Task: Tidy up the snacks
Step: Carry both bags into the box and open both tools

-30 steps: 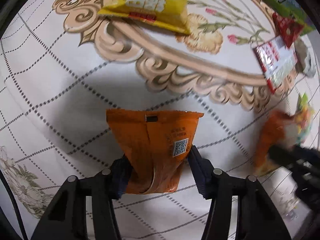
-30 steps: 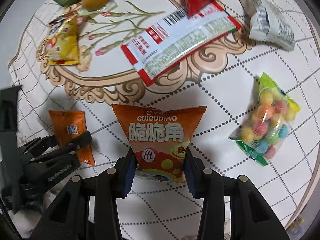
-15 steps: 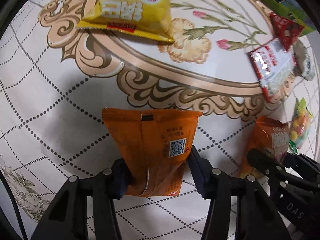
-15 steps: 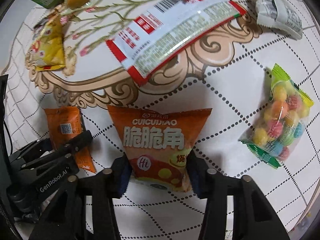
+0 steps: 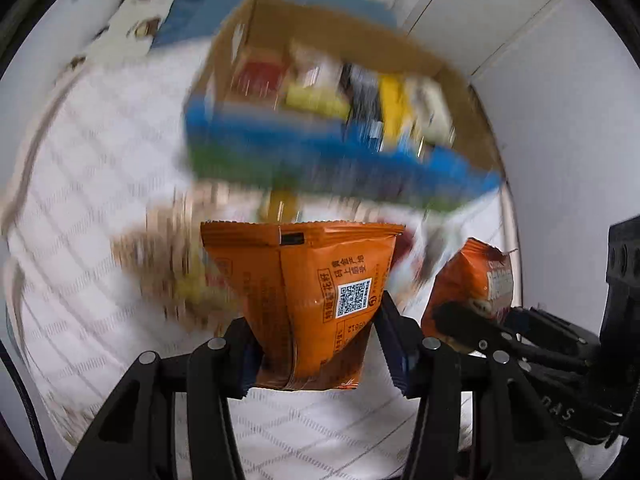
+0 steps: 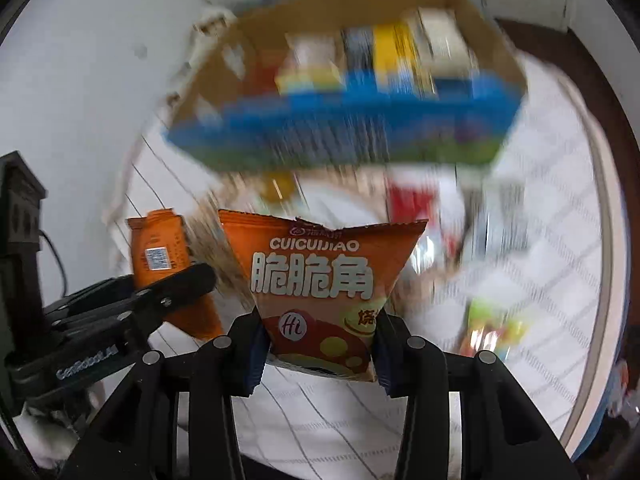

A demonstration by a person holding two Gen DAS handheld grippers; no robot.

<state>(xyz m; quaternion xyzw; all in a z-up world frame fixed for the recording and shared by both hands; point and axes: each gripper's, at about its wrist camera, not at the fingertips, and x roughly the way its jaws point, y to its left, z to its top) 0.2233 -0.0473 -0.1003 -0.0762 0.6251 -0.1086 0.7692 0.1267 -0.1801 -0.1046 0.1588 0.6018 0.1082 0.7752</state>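
Orange, glossy QR-coded packet [image 5: 316, 300] is pinched upright by the left gripper [image 5: 316, 344]; the right gripper [image 6: 320, 344] clamps an orange CUICUIJIAO bag [image 6: 320, 284].

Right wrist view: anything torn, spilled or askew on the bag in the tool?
The right tool grips an orange bag whose top seal has a small ragged notch near the middle. Nothing is spilling. The box behind is too blurred to judge.
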